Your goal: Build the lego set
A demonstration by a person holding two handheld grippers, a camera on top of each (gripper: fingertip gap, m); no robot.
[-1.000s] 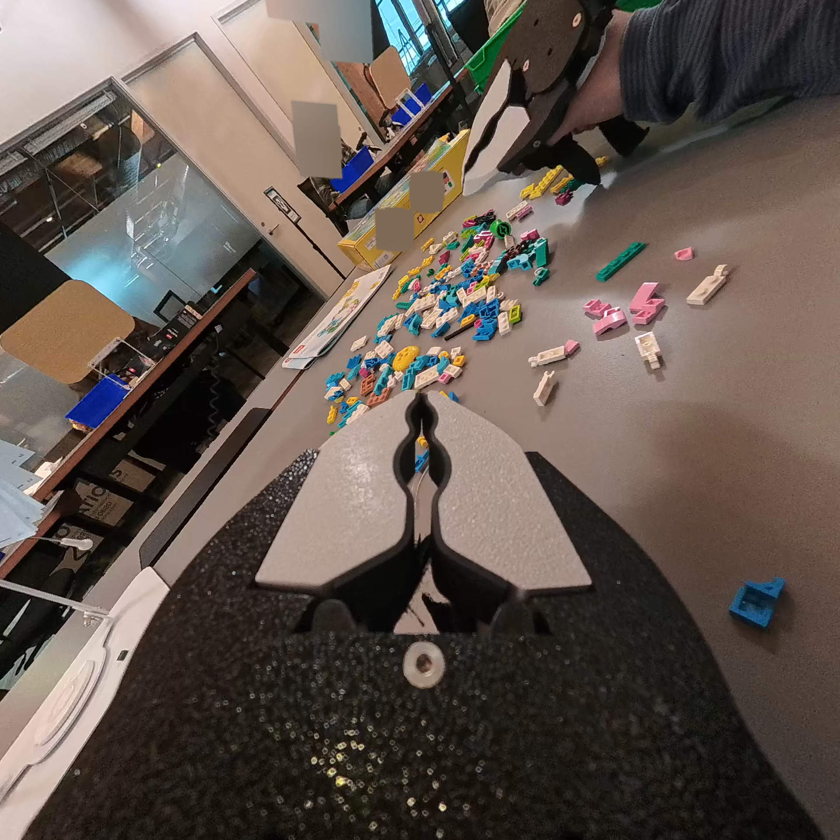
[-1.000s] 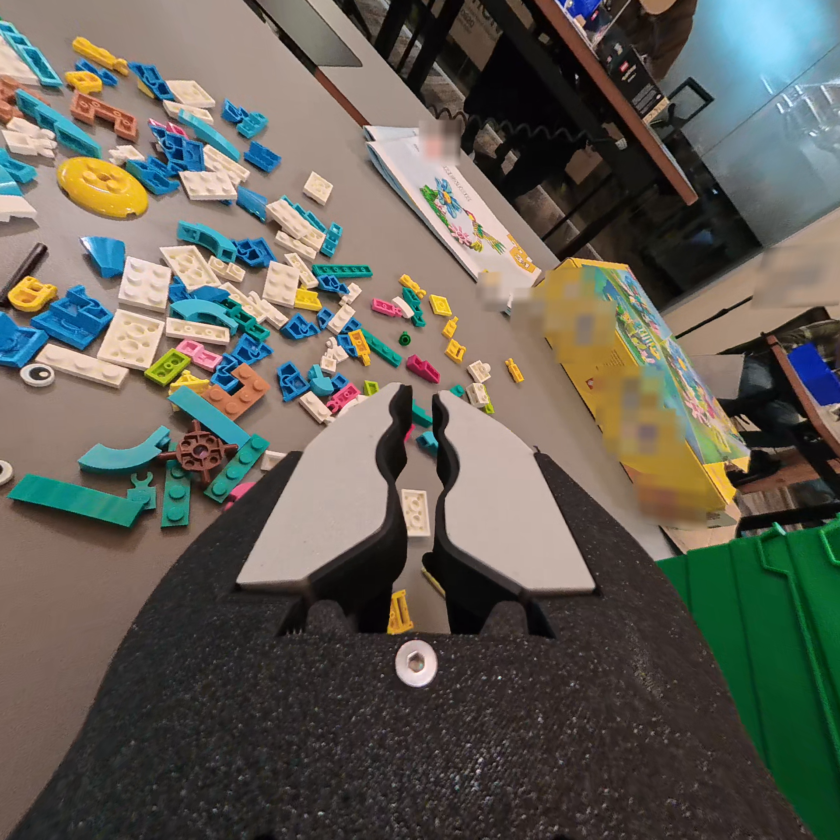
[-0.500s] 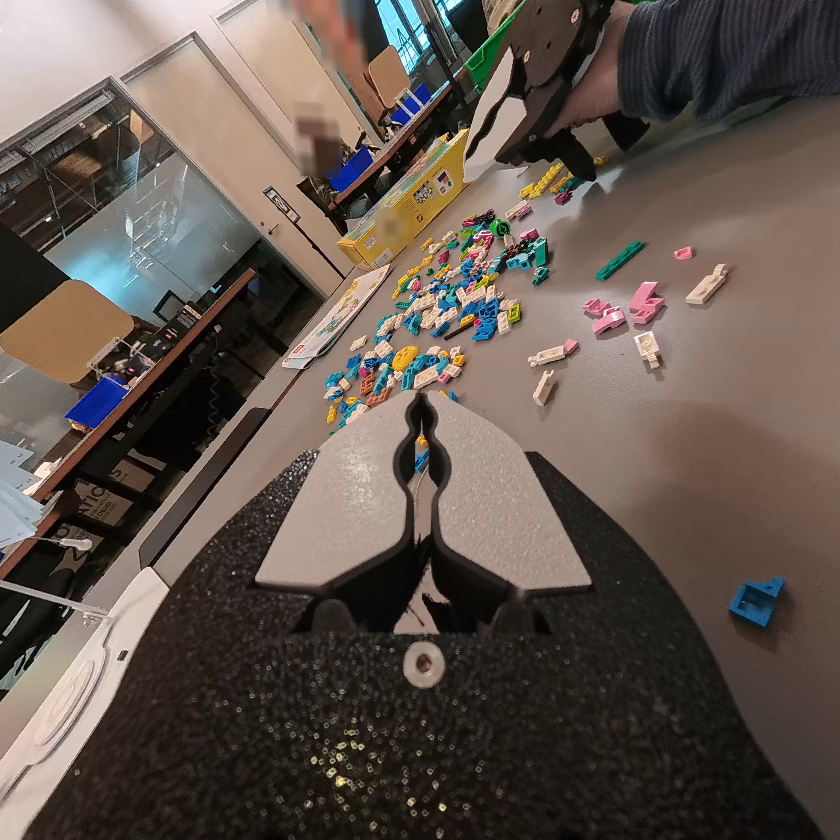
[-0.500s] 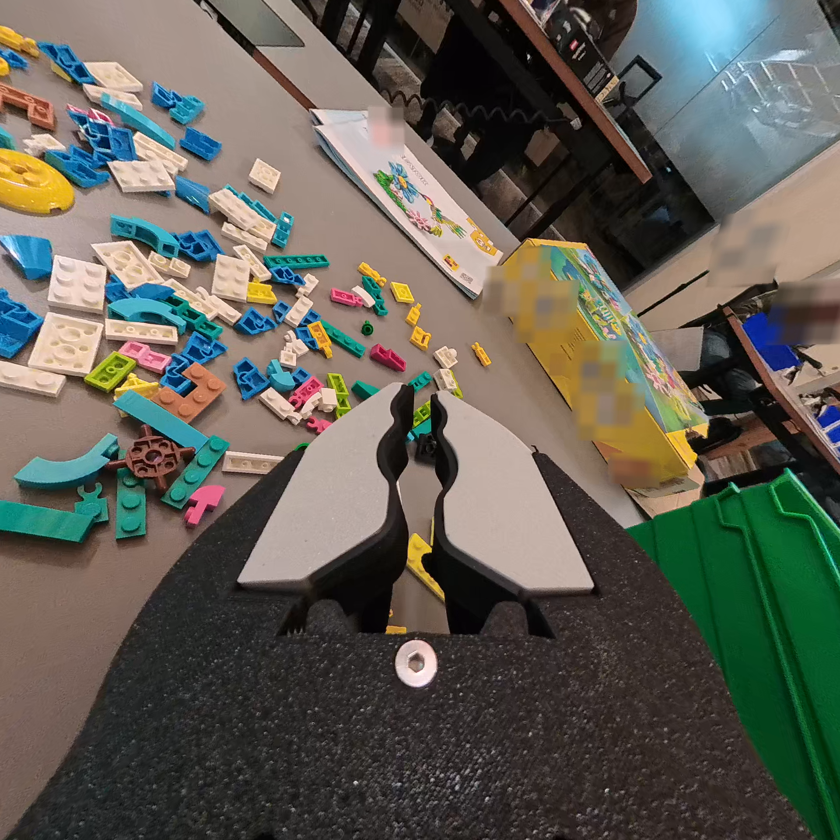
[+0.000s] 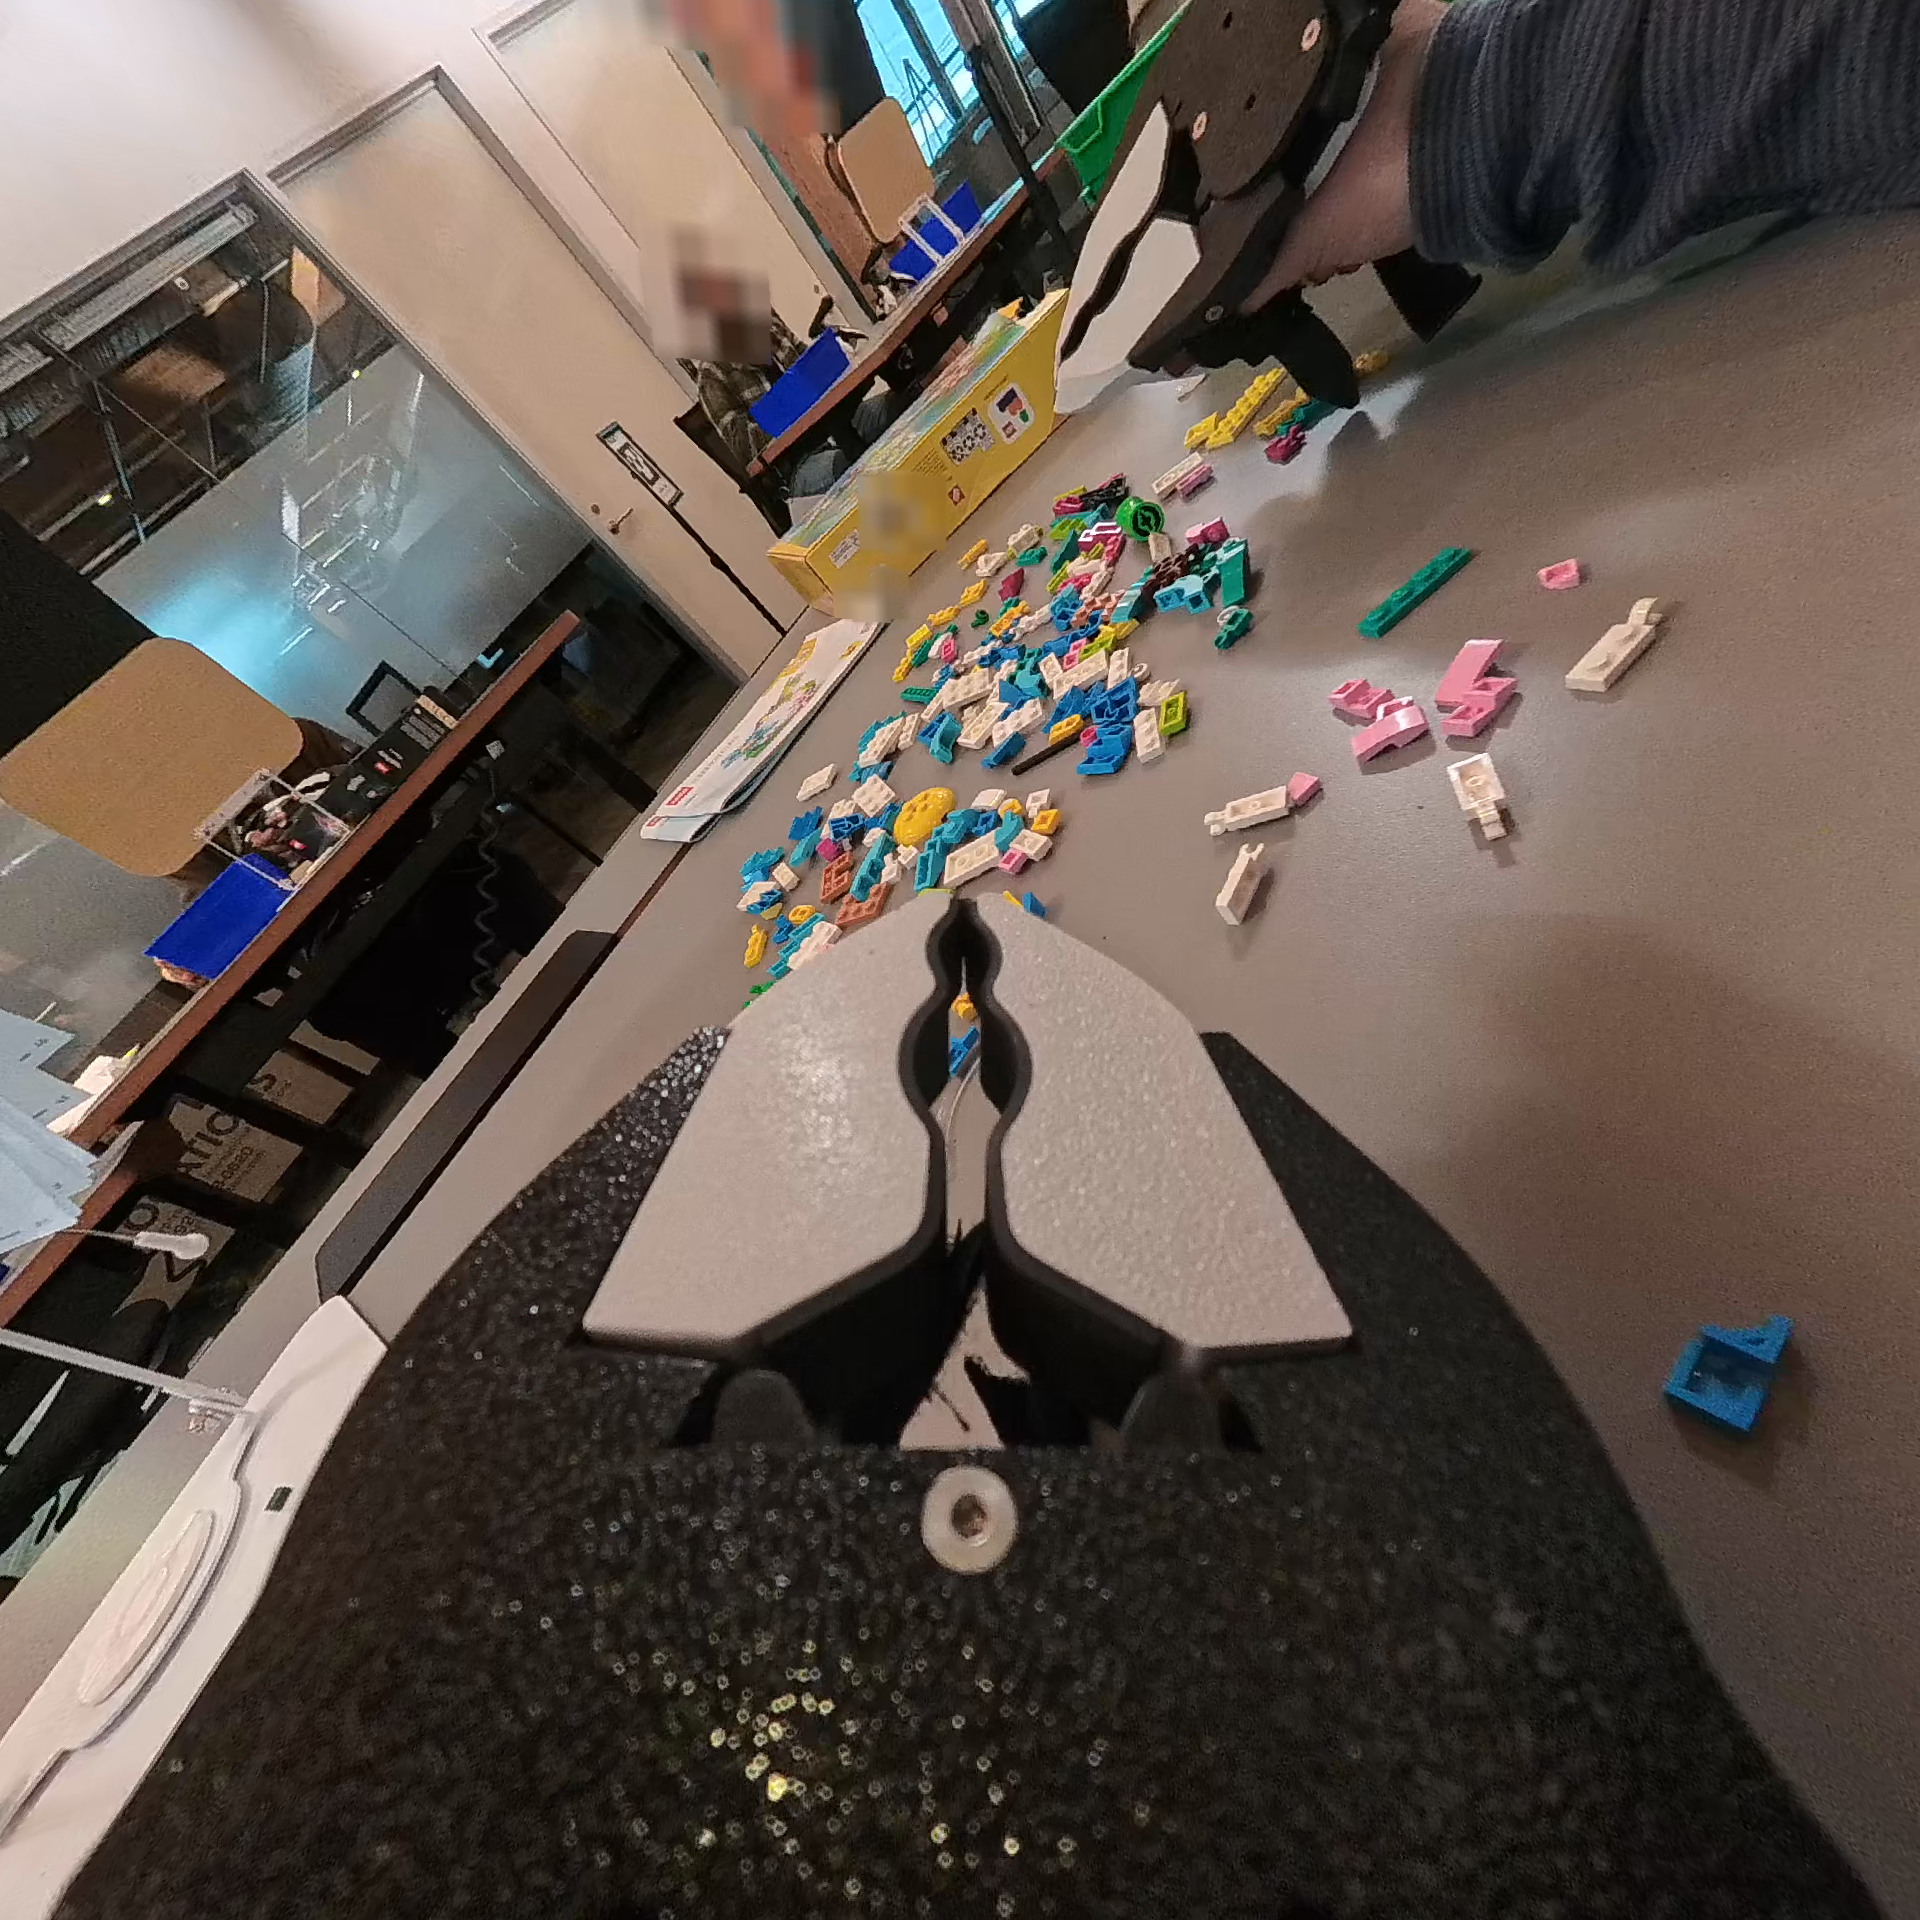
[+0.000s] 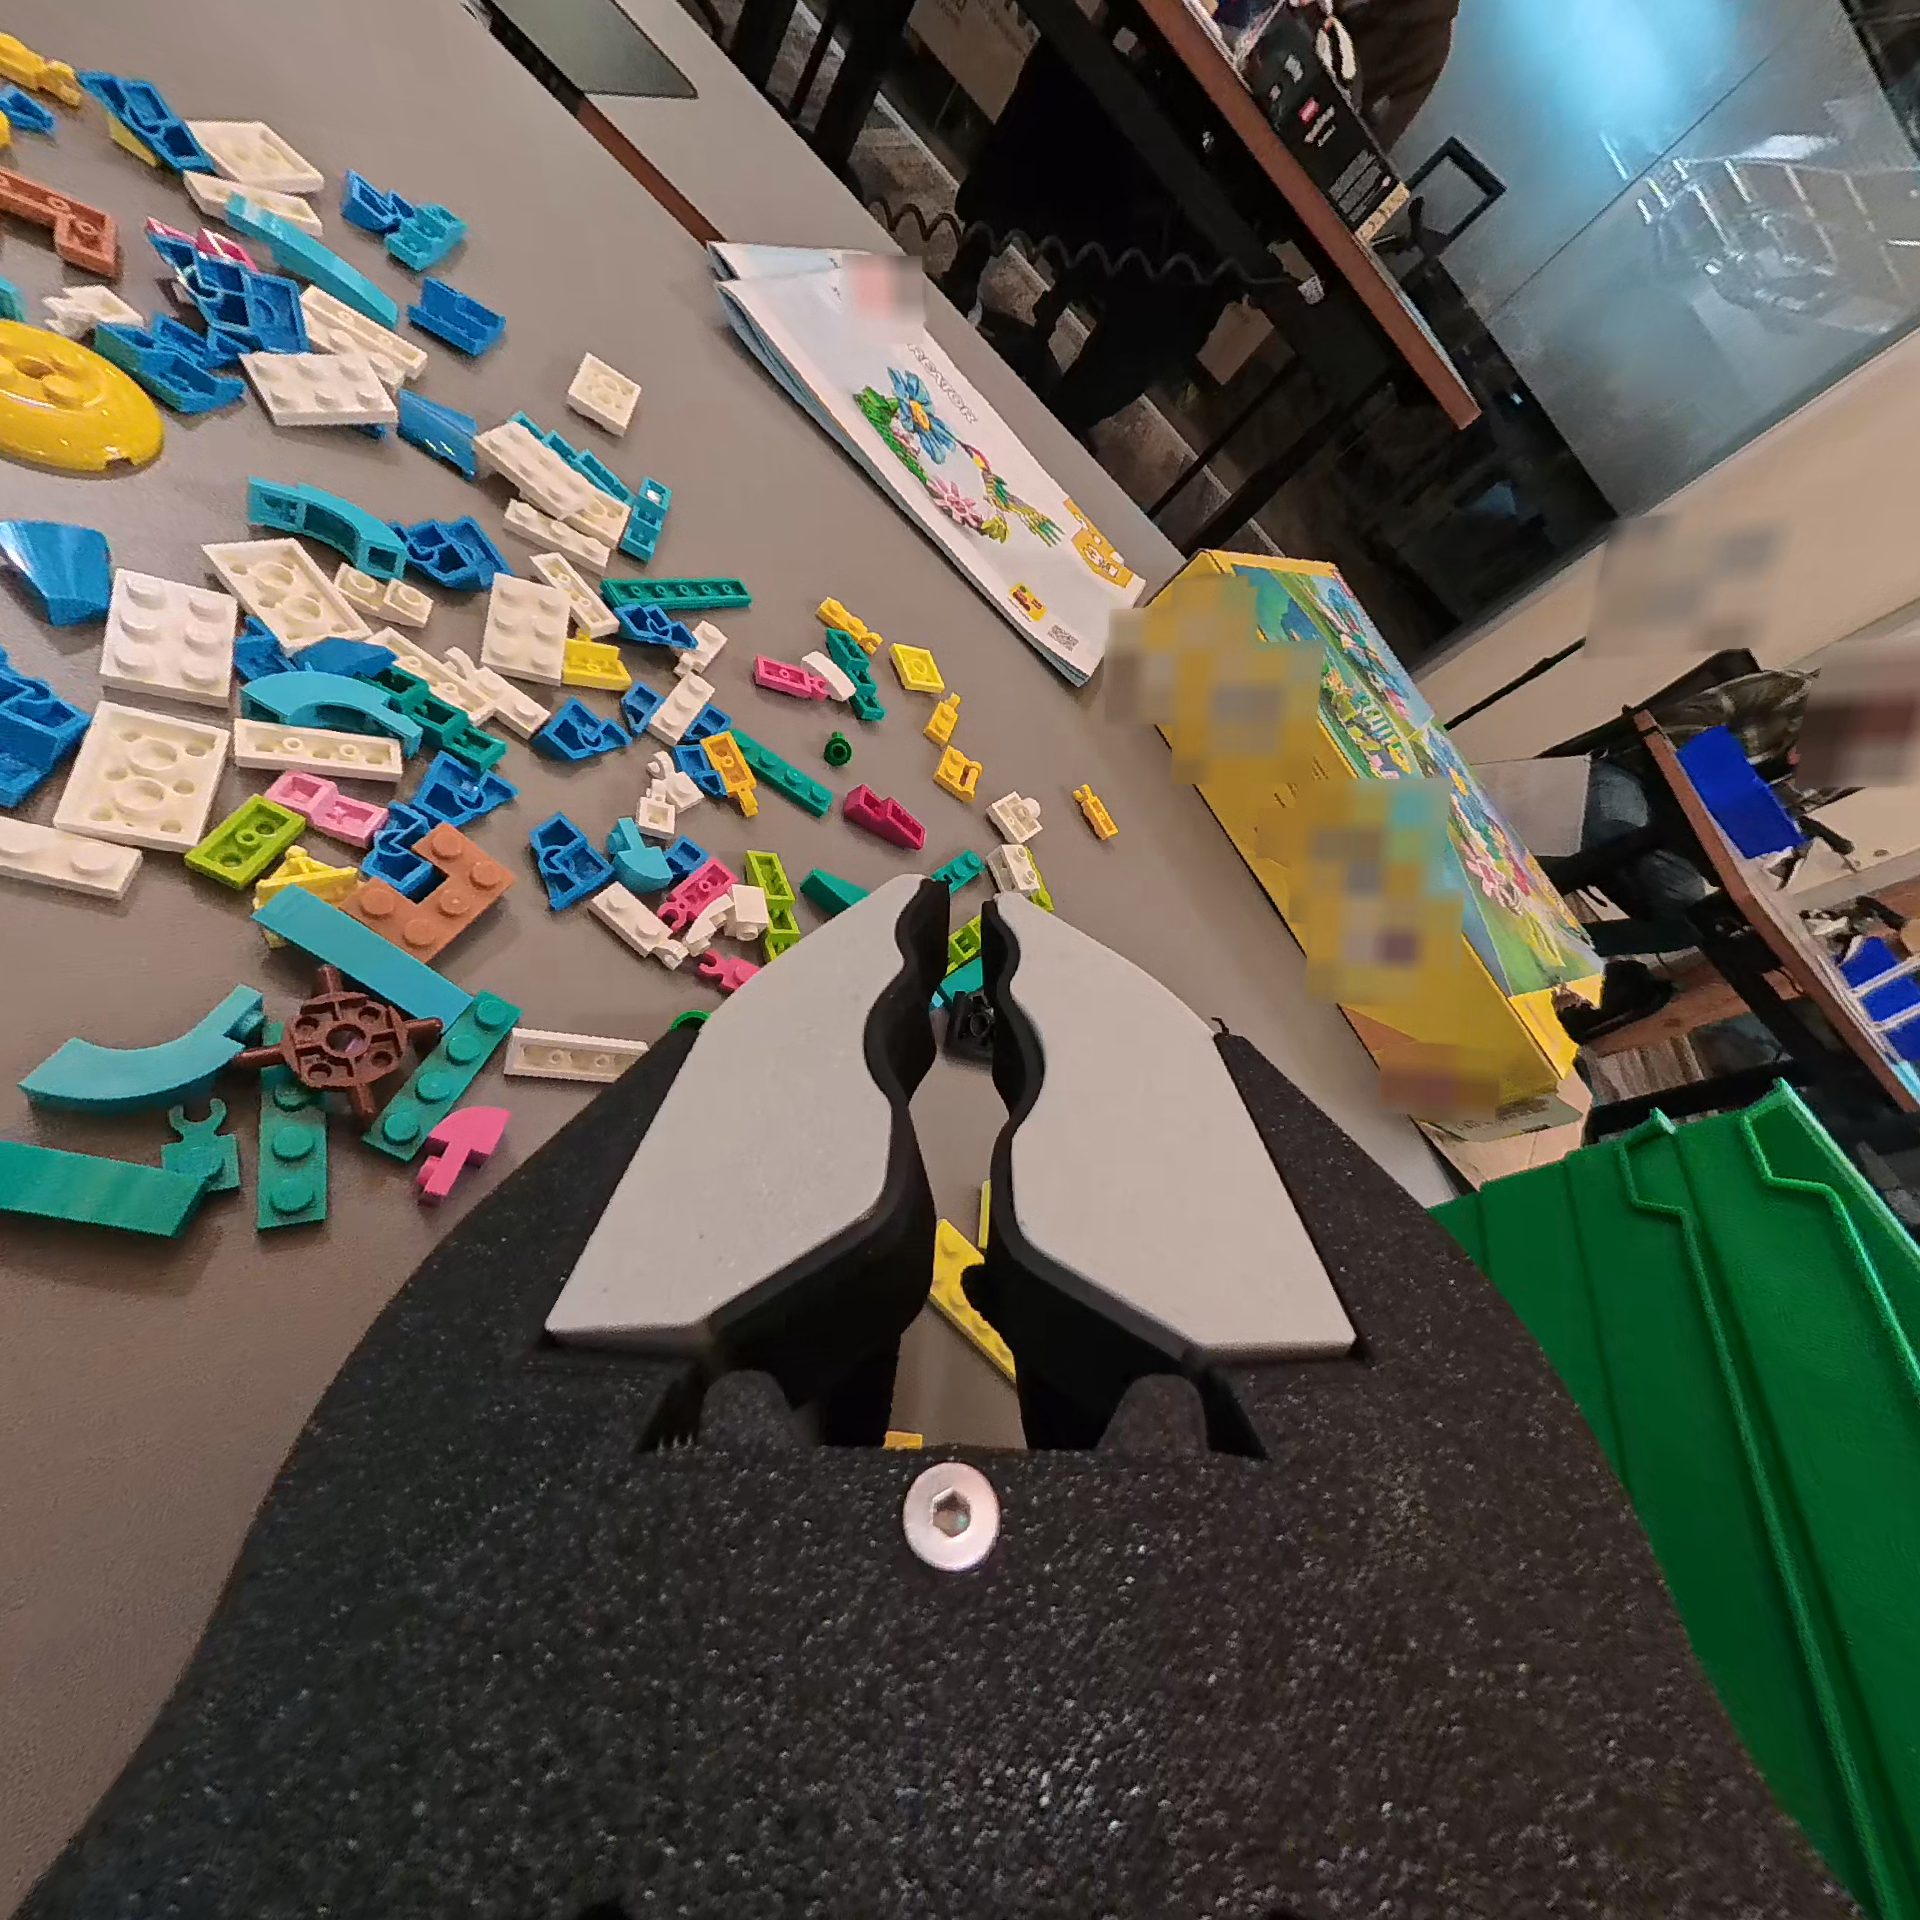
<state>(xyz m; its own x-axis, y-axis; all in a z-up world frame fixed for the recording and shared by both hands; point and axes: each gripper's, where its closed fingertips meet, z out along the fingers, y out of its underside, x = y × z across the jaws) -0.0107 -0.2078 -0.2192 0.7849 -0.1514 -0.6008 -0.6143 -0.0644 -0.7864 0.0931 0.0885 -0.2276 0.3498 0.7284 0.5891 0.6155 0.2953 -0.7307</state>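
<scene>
Now, view by view.
Left wrist view: left gripper (image 5: 961,914) is hovering clenched, grasping nothing, over the grey table (image 5: 1558,1091); lego pieces (image 5: 1018,707) are lying scattered ahead.
Right wrist view: right gripper (image 6: 964,902) is hanging slightly parted, empty, above the pieces; printed yellow box (image 6: 1382,821) and instruction booklet (image 6: 914,436) are lying beyond.
</scene>
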